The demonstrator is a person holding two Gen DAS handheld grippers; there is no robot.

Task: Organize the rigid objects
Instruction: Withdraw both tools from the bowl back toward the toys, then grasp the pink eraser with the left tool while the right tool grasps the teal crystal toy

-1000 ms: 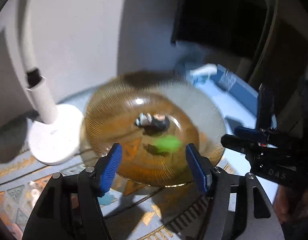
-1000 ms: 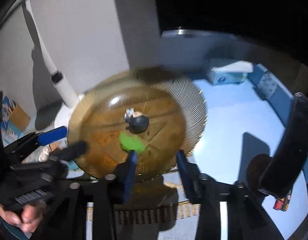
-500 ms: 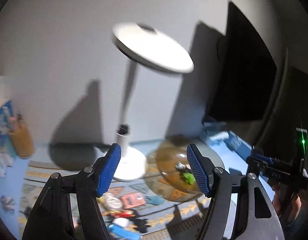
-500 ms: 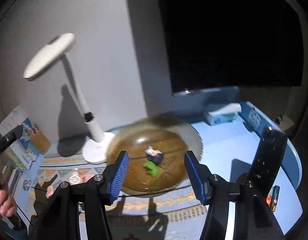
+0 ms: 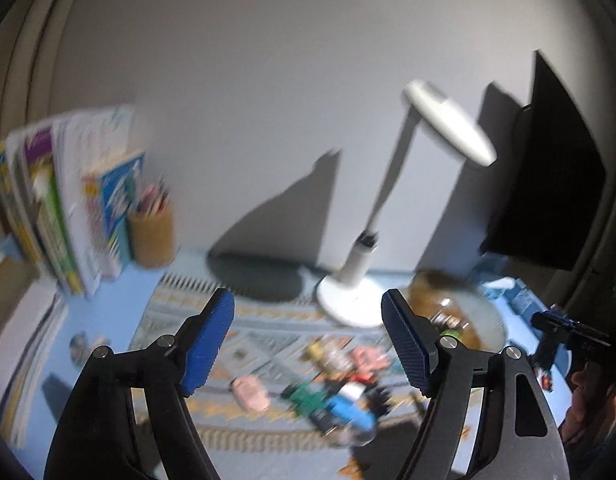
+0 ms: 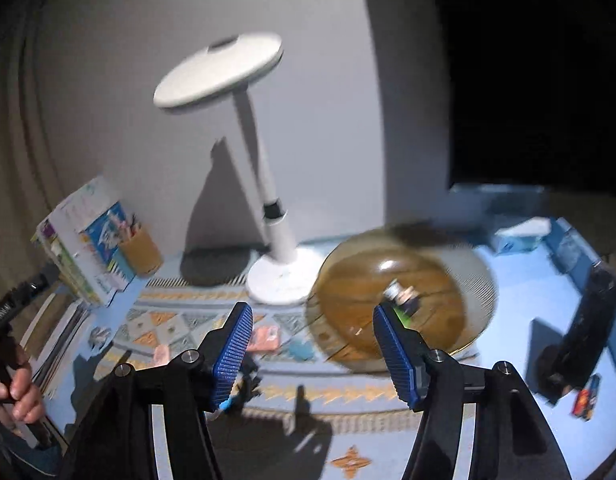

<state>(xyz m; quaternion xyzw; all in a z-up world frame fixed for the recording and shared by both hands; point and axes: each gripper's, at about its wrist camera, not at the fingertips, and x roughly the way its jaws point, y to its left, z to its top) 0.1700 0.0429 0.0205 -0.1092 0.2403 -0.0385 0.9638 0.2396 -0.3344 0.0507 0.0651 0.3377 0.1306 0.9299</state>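
An amber glass plate [image 6: 360, 304] sits on the patterned mat [image 6: 188, 320] at the right; it also shows in the left wrist view [image 5: 484, 320]. On it lie a small dark figure [image 6: 404, 294] and a green piece [image 6: 404, 318]. Several small toys [image 5: 336, 384] lie blurred on the mat, among them a pink one [image 5: 250, 392]. My left gripper [image 5: 308, 344] is open and empty, held high above the mat. My right gripper [image 6: 312, 348] is open and empty, above the mat in front of the plate.
A white desk lamp [image 6: 268, 216] stands behind the mat. Books [image 5: 68, 208] and a pencil cup [image 5: 152, 232] stand at the back left. A dark monitor [image 6: 528, 80] is at the back right. A black stand [image 6: 584, 320] and a tissue box [image 6: 516, 236] are at the right.
Both grippers have pulled back and up from the plate, open and empty throughout. The left view has swung left, so the toys, books and pencil cup now show.
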